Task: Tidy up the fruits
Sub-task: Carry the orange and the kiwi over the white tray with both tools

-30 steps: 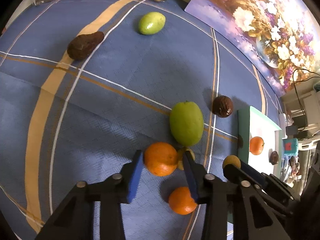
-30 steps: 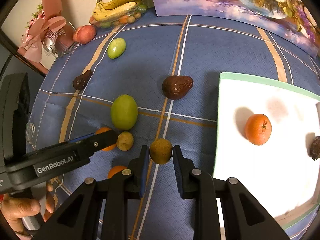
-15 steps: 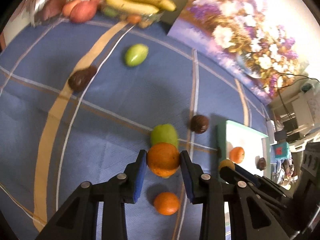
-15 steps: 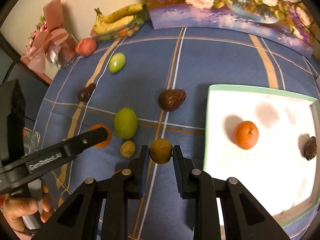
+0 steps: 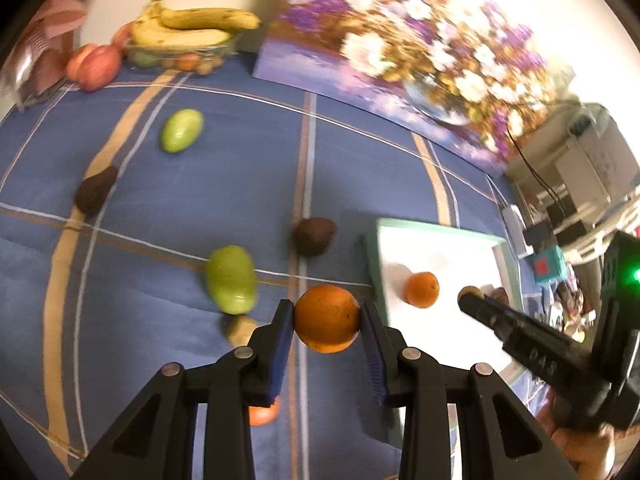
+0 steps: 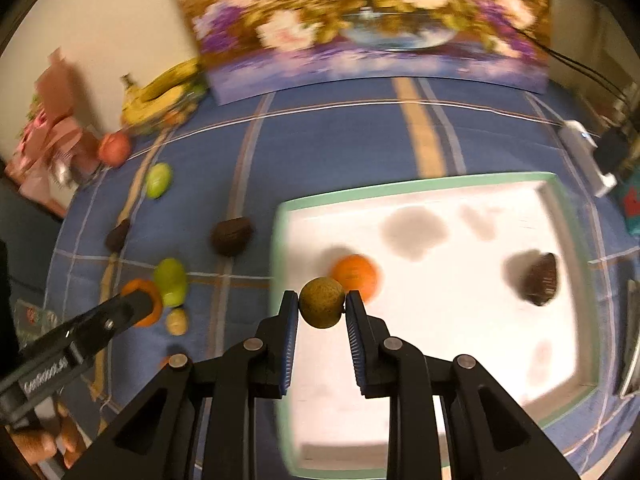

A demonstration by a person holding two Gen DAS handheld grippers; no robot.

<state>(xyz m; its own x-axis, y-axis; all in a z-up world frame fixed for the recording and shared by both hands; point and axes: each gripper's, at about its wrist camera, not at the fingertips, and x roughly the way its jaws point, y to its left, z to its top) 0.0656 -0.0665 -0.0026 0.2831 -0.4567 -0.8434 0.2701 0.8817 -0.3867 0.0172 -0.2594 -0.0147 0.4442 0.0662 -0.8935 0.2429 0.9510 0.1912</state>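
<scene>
My left gripper (image 5: 327, 320) is shut on an orange (image 5: 327, 318) and holds it above the blue cloth, just left of the white tray (image 5: 440, 248). My right gripper (image 6: 322, 307) is shut on a small brownish-yellow round fruit (image 6: 322, 302) and holds it over the tray's (image 6: 460, 320) left part. On the tray lie an orange (image 6: 358, 274) and a dark brown fruit (image 6: 540, 280). On the cloth lie a green mango (image 5: 231, 279), a dark avocado (image 5: 314, 235), a small yellow-brown fruit (image 5: 241, 330) and another orange (image 5: 264, 414).
Farther back lie a second green mango (image 5: 181, 130), a second dark avocado (image 5: 95, 196), a peach (image 5: 96, 66) and a bowl with bananas (image 5: 188, 40). A flower painting (image 6: 360, 20) leans on the wall. Cables and boxes (image 5: 568, 216) are at the right.
My left gripper closed on the orange, lifted it and carried it right toward the tray. My right gripper carried its small fruit from over the cloth to over the tray.
</scene>
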